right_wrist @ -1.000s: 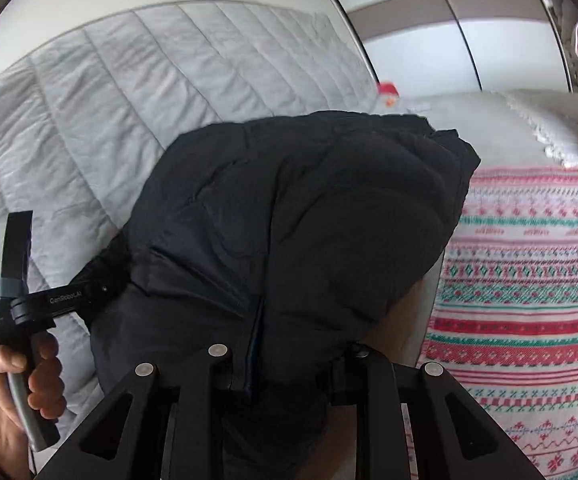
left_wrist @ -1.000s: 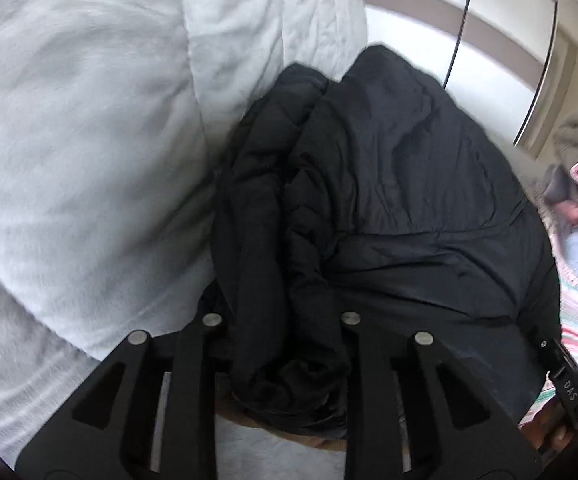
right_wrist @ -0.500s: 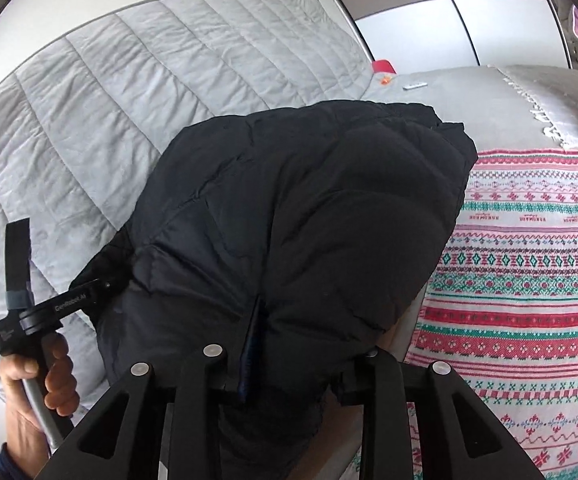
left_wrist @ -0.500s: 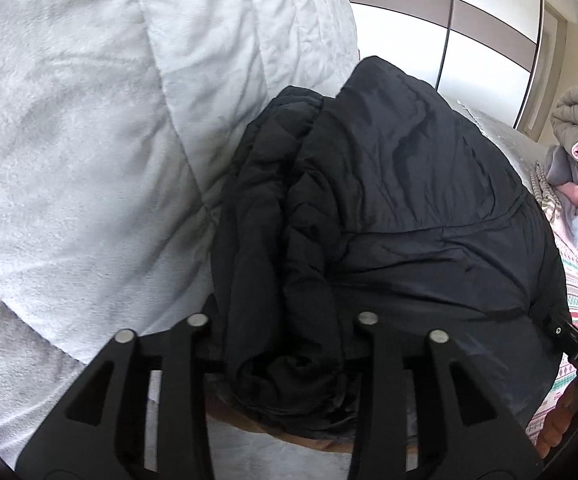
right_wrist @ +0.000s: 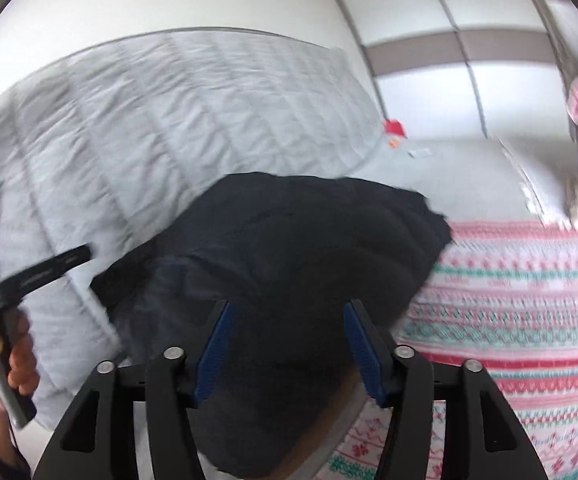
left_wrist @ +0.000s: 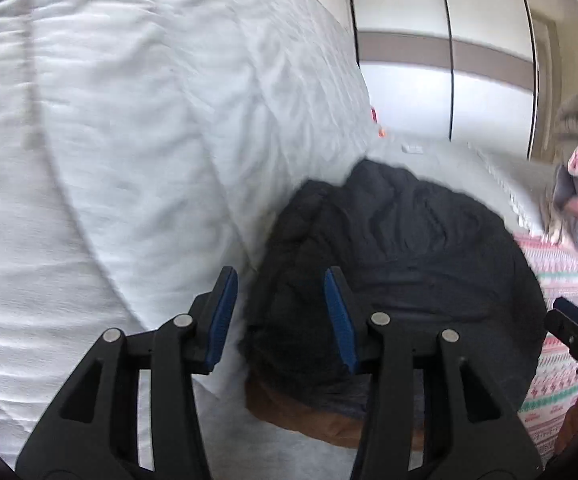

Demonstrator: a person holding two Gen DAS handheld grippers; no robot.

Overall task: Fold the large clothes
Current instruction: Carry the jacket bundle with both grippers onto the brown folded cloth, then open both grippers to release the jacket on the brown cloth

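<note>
Jacket (left_wrist: 401,264), black and puffy, lies in a folded bundle on the bed, its left edge against the white quilt (left_wrist: 137,152) and its right edge over the striped blanket (right_wrist: 521,292). Both views are blurred, so seams and fine folds cannot be made out. The left gripper (left_wrist: 281,316) hangs just above the bundle's near left corner with its 2 blue-padded fingers spread and nothing between them. The right gripper (right_wrist: 289,344) is likewise spread wide over the near edge, holding no cloth. With both tools empty and the jacket resting compact, the fold looks set down and released. A brown lining (left_wrist: 321,420) peeks out under the near edge, which suggests that the layers are not fully squared. Being puffy, the jacket may spring open unless pressed flat.
</note>
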